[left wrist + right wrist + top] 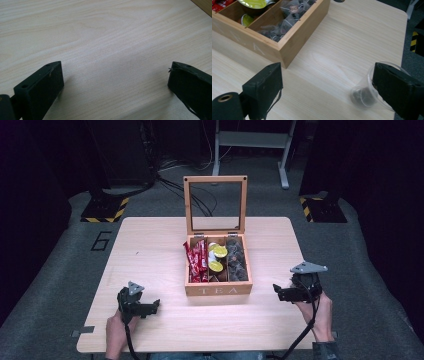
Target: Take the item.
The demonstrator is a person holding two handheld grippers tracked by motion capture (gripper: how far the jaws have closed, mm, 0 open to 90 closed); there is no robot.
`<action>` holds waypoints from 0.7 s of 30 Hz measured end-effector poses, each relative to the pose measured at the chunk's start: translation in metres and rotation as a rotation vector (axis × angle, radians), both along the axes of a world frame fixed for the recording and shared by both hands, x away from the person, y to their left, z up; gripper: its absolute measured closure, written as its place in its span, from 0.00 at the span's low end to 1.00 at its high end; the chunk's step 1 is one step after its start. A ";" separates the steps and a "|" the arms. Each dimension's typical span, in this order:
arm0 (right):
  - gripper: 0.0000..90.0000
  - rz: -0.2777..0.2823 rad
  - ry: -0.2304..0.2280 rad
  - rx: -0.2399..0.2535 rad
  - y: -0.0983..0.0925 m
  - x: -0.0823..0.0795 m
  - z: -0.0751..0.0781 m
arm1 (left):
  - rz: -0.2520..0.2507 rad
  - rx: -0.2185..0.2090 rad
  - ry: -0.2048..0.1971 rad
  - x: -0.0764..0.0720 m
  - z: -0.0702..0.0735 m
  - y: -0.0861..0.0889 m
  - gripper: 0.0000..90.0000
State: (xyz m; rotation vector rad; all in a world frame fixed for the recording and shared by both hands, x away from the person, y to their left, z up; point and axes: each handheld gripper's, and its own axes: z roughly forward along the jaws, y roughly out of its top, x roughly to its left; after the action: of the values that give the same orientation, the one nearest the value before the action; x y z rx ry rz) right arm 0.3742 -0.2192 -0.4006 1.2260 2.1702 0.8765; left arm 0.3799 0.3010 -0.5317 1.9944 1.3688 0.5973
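Right gripper (327, 82): jaws spread wide, nothing gripped. Clear plastic cup (372, 90) lies on table (332, 50), just beside the right jaw. Left gripper (116, 77): jaws apart over bare tabletop.

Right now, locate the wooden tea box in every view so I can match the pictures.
High view: the tea box stands mid-table with its lid upright and open.
Left gripper view: a sliver of darker wood in the top right corner, probably its edge.
Right gripper view: upper left, with its near corner towards the camera.
Shared landmark: the pale wooden table under it.
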 end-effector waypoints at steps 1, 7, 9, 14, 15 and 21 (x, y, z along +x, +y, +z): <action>0.09 0.008 -0.013 -0.006 0.003 -0.002 -0.002 | 0.000 0.000 -0.001 0.000 0.000 0.000 0.00; 0.09 0.032 -0.015 0.007 0.016 -0.009 -0.011 | -0.003 0.000 0.006 0.000 0.000 0.000 0.00; 0.09 0.051 -0.011 0.006 0.019 -0.011 -0.015 | 0.000 0.000 -0.001 0.000 0.000 0.000 0.00; 0.09 0.072 -0.002 0.021 0.029 -0.016 -0.031 | 0.001 0.000 -0.001 0.000 0.000 0.000 0.00; 0.09 0.072 0.004 0.023 0.031 -0.017 -0.035 | 0.001 0.000 -0.001 0.000 0.000 0.000 0.00; 0.09 0.111 0.030 0.039 0.044 -0.023 -0.070 | 0.001 -0.001 0.001 0.000 0.000 0.000 0.00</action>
State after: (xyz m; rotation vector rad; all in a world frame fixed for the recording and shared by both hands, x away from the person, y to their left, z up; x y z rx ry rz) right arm 0.3509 -0.1756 -0.4702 1.1532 2.2729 0.9559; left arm 0.3798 0.3009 -0.5316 1.9937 1.3709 0.5961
